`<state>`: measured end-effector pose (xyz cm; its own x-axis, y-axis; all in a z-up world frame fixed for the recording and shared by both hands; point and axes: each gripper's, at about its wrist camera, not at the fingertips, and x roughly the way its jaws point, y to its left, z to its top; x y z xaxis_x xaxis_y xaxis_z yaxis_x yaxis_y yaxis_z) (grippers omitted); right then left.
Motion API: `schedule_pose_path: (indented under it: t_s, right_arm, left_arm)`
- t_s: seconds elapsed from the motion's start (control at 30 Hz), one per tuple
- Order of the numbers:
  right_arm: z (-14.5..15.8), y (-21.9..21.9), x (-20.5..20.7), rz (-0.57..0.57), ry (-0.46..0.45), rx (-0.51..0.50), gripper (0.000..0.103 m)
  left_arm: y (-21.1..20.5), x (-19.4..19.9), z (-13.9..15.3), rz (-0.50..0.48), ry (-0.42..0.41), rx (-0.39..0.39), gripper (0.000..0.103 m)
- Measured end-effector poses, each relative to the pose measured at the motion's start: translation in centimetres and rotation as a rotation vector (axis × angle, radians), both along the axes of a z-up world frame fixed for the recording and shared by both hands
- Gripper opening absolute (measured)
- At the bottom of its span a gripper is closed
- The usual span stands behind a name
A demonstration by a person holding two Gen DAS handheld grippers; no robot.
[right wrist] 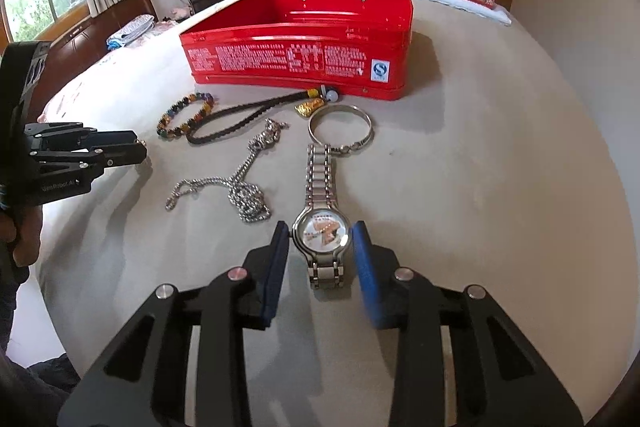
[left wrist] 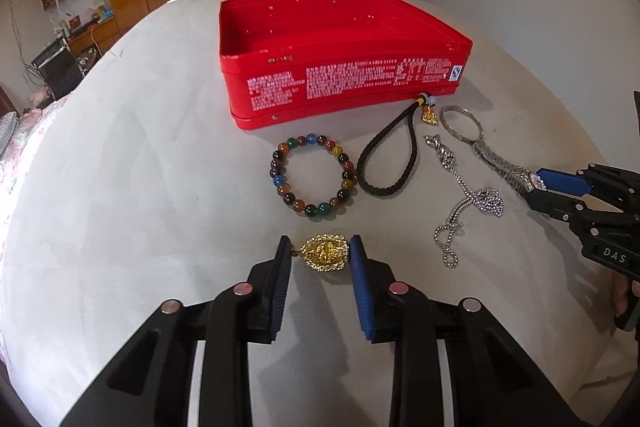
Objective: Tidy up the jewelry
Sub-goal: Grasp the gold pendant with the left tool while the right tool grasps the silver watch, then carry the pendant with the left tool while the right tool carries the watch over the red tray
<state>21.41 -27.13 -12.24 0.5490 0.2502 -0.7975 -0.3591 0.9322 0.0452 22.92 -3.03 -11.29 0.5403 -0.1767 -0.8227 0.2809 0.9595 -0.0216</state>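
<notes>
Clamping gold pendant and watch, both tongs.

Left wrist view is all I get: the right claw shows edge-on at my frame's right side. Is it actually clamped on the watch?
Observer: Yes. The right claw has a pad on each side of the watch case, with the dial facing up.
Operator: Any strap on its near side? It's hidden for me.
Observer: A short strap piece runs back between the fingers and lies flat on the grey surface.
Operator: How does my claw look from the side?
Observer: The left claw has its jaws close together, and only a speck of the gold pendant shows at the tips.
</notes>
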Motion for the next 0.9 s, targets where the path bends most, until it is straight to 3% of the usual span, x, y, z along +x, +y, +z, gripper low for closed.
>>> schedule_pose_path:
  t_s: [0.9]
  right_arm:
    - [9.0, 1.0, 0.8, 0.053, -0.129, 0.052, 0.032]
  left_arm:
    - [0.1, 0.4, 6.4, -0.015, -0.115, 0.034, 0.029]
